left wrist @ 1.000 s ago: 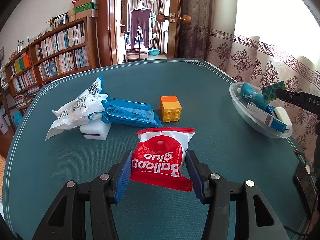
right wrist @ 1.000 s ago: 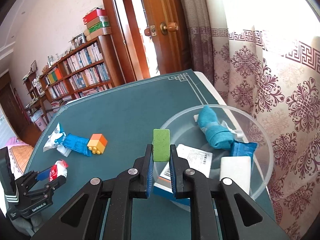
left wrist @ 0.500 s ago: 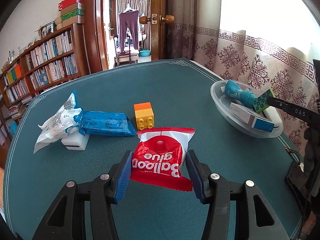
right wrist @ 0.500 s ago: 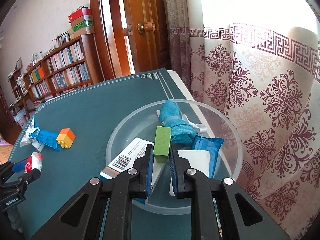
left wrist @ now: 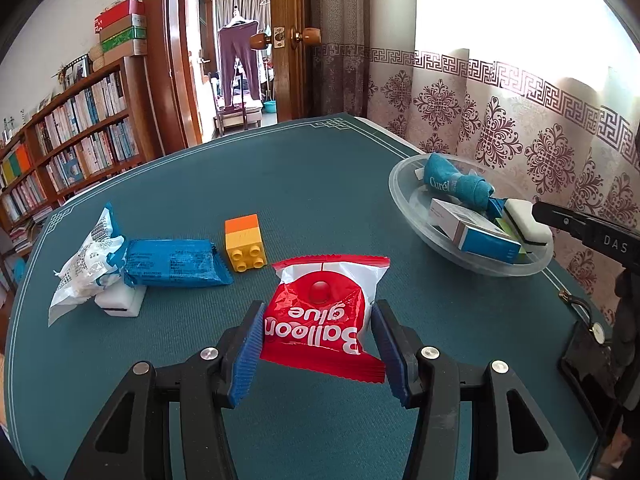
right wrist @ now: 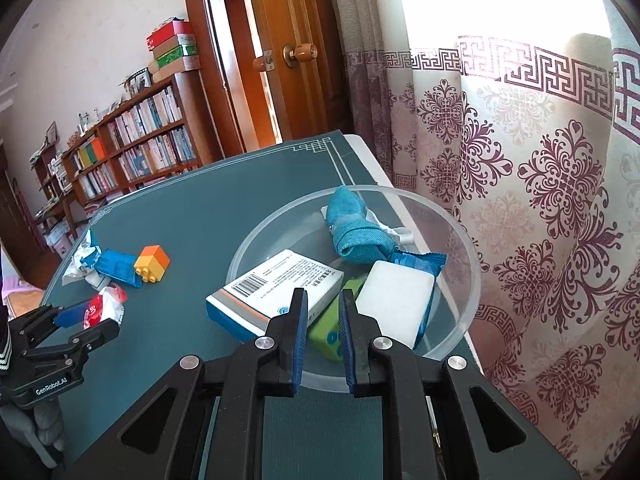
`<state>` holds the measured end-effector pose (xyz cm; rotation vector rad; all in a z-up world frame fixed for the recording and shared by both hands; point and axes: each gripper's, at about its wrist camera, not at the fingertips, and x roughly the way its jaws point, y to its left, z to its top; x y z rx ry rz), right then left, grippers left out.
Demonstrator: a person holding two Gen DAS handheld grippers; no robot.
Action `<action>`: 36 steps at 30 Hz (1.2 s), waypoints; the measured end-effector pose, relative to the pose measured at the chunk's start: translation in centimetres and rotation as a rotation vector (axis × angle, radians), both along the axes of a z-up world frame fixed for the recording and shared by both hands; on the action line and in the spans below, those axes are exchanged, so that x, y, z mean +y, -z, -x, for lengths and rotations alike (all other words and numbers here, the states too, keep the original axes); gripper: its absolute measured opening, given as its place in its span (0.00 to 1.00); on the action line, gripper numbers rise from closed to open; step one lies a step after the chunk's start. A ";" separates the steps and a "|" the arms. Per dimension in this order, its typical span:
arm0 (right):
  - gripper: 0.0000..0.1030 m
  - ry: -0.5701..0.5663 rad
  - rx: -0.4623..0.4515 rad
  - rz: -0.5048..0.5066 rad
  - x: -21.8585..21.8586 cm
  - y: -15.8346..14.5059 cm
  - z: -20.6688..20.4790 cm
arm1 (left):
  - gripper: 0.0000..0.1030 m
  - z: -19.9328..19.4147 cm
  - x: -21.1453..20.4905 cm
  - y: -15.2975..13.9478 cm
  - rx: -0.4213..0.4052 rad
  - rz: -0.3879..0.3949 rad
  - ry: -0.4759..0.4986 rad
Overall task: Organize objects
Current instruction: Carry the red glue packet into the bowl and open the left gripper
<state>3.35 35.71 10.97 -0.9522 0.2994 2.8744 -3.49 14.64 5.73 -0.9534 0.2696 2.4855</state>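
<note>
My left gripper (left wrist: 318,308) is shut on a red and white "Balloon glue" packet (left wrist: 324,316), held just above the teal table (left wrist: 320,184). The right wrist view shows that same gripper (right wrist: 86,316) at the far left with the packet (right wrist: 106,304). My right gripper (right wrist: 323,296) reaches into the clear bowl (right wrist: 460,224), jaws shut on a green block (right wrist: 330,330). The block sits low between a white and blue box (right wrist: 280,284) and a white sponge (right wrist: 394,296). In the left wrist view the right gripper (left wrist: 538,210) pokes over the bowl's (left wrist: 400,196) near side.
The bowl also holds a rolled teal cloth (right wrist: 356,232) and a blue wrapper (right wrist: 420,260). On the table lie an orange and yellow brick (left wrist: 244,242), a blue packet (left wrist: 172,262), a crumpled white wrapper (left wrist: 86,264) and a white block (left wrist: 120,304). Curtains hang right; a bookshelf stands left.
The right gripper has carried the green block over the bowl's rim and down among the things inside. The left gripper with the red packet has drifted toward the bowl.
</note>
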 end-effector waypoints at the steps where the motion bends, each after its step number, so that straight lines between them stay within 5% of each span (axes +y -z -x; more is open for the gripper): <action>1: 0.17 -0.001 0.002 0.001 0.0 0.0 -0.1 | 0.55 0.0 0.2 0.0 0.001 0.002 0.003; 32: 0.18 0.002 0.034 0.082 2.4 0.4 -2.2 | 0.56 3.7 13.2 -3.8 0.044 -0.016 0.192; 34: 0.18 0.006 0.034 0.087 2.6 0.5 -2.2 | 0.60 3.7 13.8 -3.7 0.052 -0.017 0.195; 36: 0.18 0.008 0.033 0.090 2.7 0.5 -2.2 | 0.77 3.9 14.1 -3.5 0.054 -0.015 0.190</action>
